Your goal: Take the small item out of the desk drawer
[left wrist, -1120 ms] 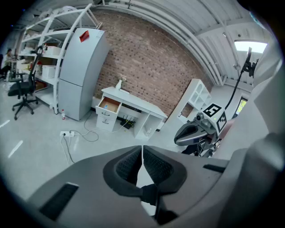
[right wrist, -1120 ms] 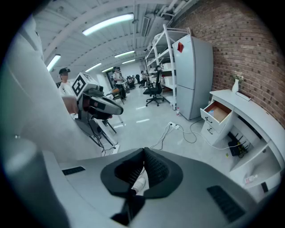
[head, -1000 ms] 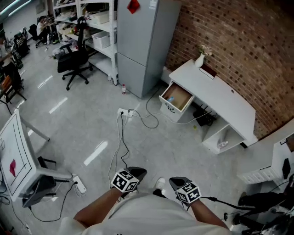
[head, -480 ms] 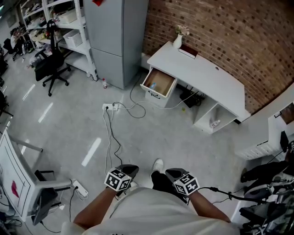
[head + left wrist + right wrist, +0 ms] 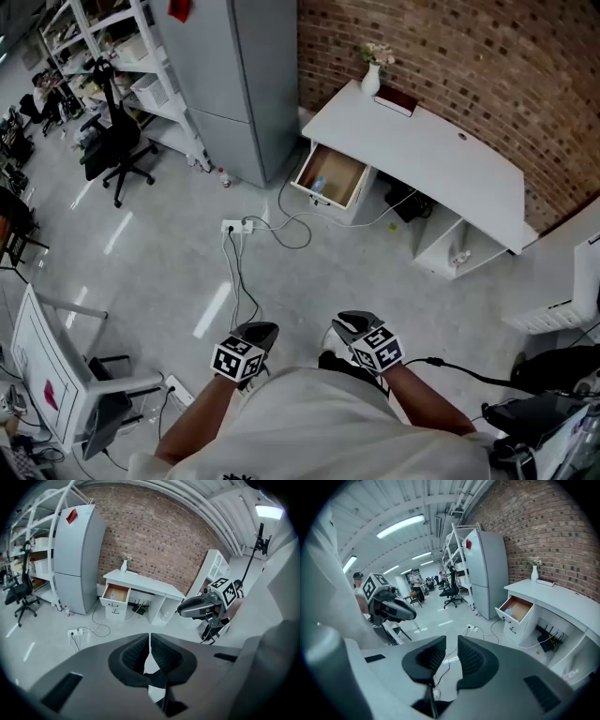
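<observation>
The white desk [image 5: 441, 164] stands against the brick wall, its wooden drawer [image 5: 335, 176] pulled open. A small light-blue item [image 5: 320, 185] lies in the drawer. Both grippers hang close to the person's body, far from the desk. My left gripper [image 5: 263, 331] is shut with nothing between its pads. My right gripper [image 5: 348, 323] has its jaws a little apart and holds nothing. The left gripper view shows the drawer [image 5: 115, 593] in the distance and the right gripper [image 5: 183, 611] alongside. In the right gripper view the drawer [image 5: 516, 609] is also far off.
A grey fridge [image 5: 244, 75] stands left of the desk. A power strip [image 5: 234, 226] and loose cables [image 5: 291, 230] lie on the floor between me and the drawer. A vase [image 5: 371, 80] sits on the desk. An office chair [image 5: 112, 141] and shelves stand at far left.
The head view has swung, so the desk and drawer sit more centrally and a little larger. Both grippers stay by the body with their jaws unchanged.
</observation>
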The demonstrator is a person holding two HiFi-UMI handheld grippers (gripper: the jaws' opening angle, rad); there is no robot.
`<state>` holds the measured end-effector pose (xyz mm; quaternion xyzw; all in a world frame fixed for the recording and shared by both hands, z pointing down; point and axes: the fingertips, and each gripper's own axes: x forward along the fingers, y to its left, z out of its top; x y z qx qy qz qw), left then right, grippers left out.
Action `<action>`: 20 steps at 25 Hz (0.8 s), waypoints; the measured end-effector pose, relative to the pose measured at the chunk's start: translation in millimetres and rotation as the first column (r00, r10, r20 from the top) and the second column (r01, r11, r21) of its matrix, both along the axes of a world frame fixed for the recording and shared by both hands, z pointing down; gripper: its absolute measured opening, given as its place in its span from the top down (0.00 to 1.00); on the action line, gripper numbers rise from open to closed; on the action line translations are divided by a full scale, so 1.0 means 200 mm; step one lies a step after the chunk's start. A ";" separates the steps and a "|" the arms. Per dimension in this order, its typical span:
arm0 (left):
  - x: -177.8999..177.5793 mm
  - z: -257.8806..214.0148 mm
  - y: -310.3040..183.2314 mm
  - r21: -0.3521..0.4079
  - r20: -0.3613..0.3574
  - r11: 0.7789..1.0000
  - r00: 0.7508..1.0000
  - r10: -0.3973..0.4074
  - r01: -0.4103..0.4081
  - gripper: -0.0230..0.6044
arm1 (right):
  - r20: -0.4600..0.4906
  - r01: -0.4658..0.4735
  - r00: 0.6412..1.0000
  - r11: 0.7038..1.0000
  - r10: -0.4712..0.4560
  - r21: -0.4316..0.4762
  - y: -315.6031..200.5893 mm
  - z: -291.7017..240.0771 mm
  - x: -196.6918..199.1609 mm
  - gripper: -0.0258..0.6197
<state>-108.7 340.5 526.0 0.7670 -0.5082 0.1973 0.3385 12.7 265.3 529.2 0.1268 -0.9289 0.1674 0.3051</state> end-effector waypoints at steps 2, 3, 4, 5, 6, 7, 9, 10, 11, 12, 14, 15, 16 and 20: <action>0.02 -0.01 -0.20 -0.009 0.020 1.000 1.000 -0.006 0.007 0.91 | 0.025 -0.007 1.000 1.000 0.007 -0.010 -0.19 0.00 0.03 0.81; 0.05 -0.02 -0.29 -0.009 0.027 1.000 1.000 -0.008 0.008 0.91 | 0.032 -0.007 0.999 1.000 0.008 -0.016 -0.26 0.01 0.06 0.81; 0.07 -0.03 -0.39 -0.007 0.036 1.000 0.999 -0.007 0.007 0.91 | 0.034 -0.006 0.999 1.000 0.007 -0.020 -0.34 0.02 0.10 0.81; 0.11 -0.04 -0.48 -0.004 0.049 1.000 0.999 -0.004 0.005 0.91 | 0.034 -0.005 0.999 1.000 0.006 -0.024 -0.41 0.03 0.15 0.81; 0.14 -0.05 -0.56 -0.002 0.061 1.000 0.998 0.000 0.001 0.91 | 0.031 -0.008 0.999 1.000 0.008 -0.024 -0.48 0.05 0.20 0.81; 0.17 -0.05 -0.64 -0.001 0.071 1.000 0.997 0.005 -0.005 0.91 | 0.026 -0.014 1.000 1.000 0.015 -0.022 -0.54 0.08 0.26 0.81; 0.23 -0.04 -0.80 -0.003 0.091 1.000 0.996 0.022 -0.022 0.91 | 0.019 -0.045 0.999 0.999 0.046 -0.023 -0.68 0.12 0.37 0.81; 0.25 -0.04 -0.89 -0.004 0.103 0.999 0.994 0.033 -0.033 0.91 | 0.021 -0.067 0.998 0.997 0.067 -0.029 -0.75 0.13 0.42 0.81; 0.27 -0.04 -0.96 -0.005 0.114 0.999 0.993 0.043 -0.043 0.91 | 0.025 -0.087 0.996 0.996 0.088 -0.036 -0.81 0.14 0.46 0.81; 0.29 -0.04 -1.04 -0.006 0.122 0.999 0.991 0.052 -0.051 0.91 | 0.026 -0.104 0.994 0.994 0.105 -0.041 -0.86 0.15 0.50 0.82; 0.31 -0.02 -1.17 -0.014 0.124 0.998 0.991 0.060 -0.058 0.91 | 0.026 -0.132 0.991 0.990 0.133 -0.048 -0.94 0.18 0.56 0.82; 0.32 -0.01 -1.23 -0.018 0.120 0.998 0.991 0.062 -0.061 0.91 | 0.026 -0.148 0.988 0.988 0.149 -0.052 -0.98 0.19 0.59 0.82; 0.33 -0.01 -1.29 -0.019 0.117 0.998 0.991 0.066 -0.064 0.91 | 0.027 -0.165 0.986 0.985 0.167 -0.057 -1.02 0.20 0.60 0.82; 0.32 0.02 -1.51 -0.003 0.121 0.996 0.988 0.091 -0.091 0.91 | 0.031 -0.216 0.975 0.973 0.219 -0.077 -1.12 0.24 0.62 0.82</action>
